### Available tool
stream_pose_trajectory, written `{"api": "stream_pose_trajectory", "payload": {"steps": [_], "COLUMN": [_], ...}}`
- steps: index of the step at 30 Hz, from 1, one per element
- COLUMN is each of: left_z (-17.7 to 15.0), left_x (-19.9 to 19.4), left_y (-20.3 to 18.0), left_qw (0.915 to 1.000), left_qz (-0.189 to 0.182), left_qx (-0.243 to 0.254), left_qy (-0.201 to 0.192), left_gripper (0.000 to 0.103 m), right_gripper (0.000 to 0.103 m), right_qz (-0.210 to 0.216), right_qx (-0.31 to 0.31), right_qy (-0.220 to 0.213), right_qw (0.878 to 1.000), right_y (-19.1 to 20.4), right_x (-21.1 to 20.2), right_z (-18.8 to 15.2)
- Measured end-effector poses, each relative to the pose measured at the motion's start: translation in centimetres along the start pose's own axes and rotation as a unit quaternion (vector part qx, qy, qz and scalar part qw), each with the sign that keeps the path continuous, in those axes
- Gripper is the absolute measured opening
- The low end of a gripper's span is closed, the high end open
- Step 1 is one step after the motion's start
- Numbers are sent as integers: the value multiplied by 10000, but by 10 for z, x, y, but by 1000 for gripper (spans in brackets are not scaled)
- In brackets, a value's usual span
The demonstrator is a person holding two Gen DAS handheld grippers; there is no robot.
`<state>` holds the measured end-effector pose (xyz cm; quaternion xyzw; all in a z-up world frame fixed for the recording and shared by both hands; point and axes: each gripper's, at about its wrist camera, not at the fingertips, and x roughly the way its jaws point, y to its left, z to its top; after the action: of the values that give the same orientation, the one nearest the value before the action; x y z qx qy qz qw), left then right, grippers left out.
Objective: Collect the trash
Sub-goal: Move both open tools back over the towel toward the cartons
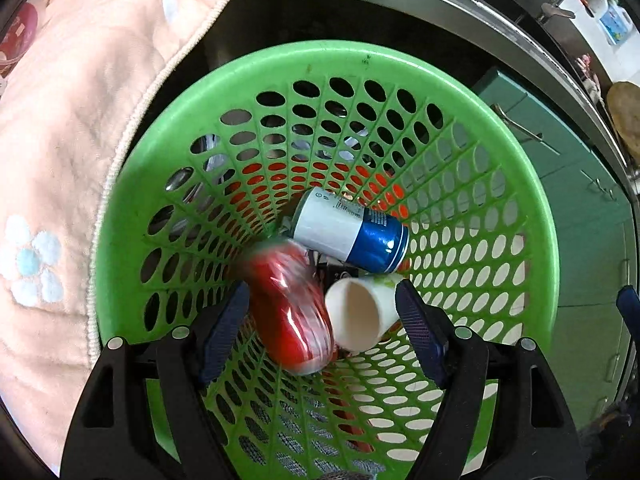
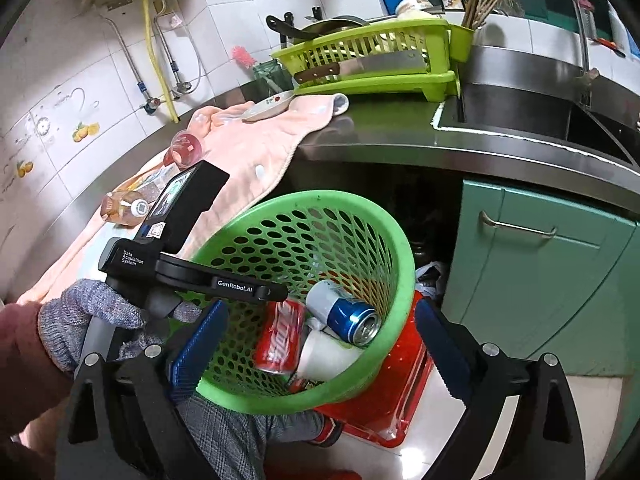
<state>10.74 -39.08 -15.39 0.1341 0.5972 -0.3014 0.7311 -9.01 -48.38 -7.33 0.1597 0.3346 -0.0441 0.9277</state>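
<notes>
Left wrist view: the left tongs (image 1: 322, 312) point down into a green perforated basket (image 1: 520, 184), arms spread wide and gripping nothing. Between the blue pads, a red can (image 1: 290, 312) appears motion-blurred, touching neither pad as far as can be told. Beside it lies a white paper cup (image 1: 358, 316) on its side, and above that a blue and white can (image 1: 350, 230). A pink towel (image 1: 80, 128) hangs at left, off the desk (image 1: 400, 4).

Right wrist view: the right tongs (image 2: 320, 344) are also wide open and empty, framing the basket (image 2: 280, 394) from above. Inside it rest the red can (image 2: 280, 338), the cup (image 2: 326, 356) and the blue can (image 2: 344, 312). A gloved hand (image 2: 88, 320) holds the left device over the basket's near rim. The basket sits on a red crate (image 2: 400, 392) on the floor, below the desk's (image 2: 380, 136) edge. The towel (image 2: 248, 152) drapes across the desk.
</notes>
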Motion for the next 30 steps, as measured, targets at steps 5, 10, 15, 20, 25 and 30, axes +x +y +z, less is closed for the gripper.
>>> {"api": "stream_pose_trajectory", "payload": {"steps": [5, 10, 15, 20, 25, 30], "left_z": [-6, -15, -29, -46, -66, -73], "left_x": [-24, -57, -92, -126, -156, -187], "left_y": [8, 28, 61, 104, 153, 209], "left_qw": [9998, 9984, 9955, 9897, 9798, 9602], "left_qz": [-73, -98, -42, 74, 189, 294], "left_qx": [-18, -137, -403, -859, -1414, -2203], "left_qy": [-210, -537, -851, -1146, -1404, -1692], "left_gripper": [75, 75, 75, 75, 75, 77], "right_gripper": [91, 91, 92, 92, 92, 92], "right_qz": [9, 89, 239, 597, 900, 1196], "right_qx": [-93, -231, -439, -750, -1155, -1425], "right_qy": [-27, -97, -73, 46, 131, 142], "right_qw": [10000, 9996, 9987, 9954, 9891, 9824], "right_y": [8, 24, 45, 77, 119, 155], "right_x": [-2, -2, 7, 25, 45, 66], "right_z": [5, 13, 23, 36, 51, 69]}}
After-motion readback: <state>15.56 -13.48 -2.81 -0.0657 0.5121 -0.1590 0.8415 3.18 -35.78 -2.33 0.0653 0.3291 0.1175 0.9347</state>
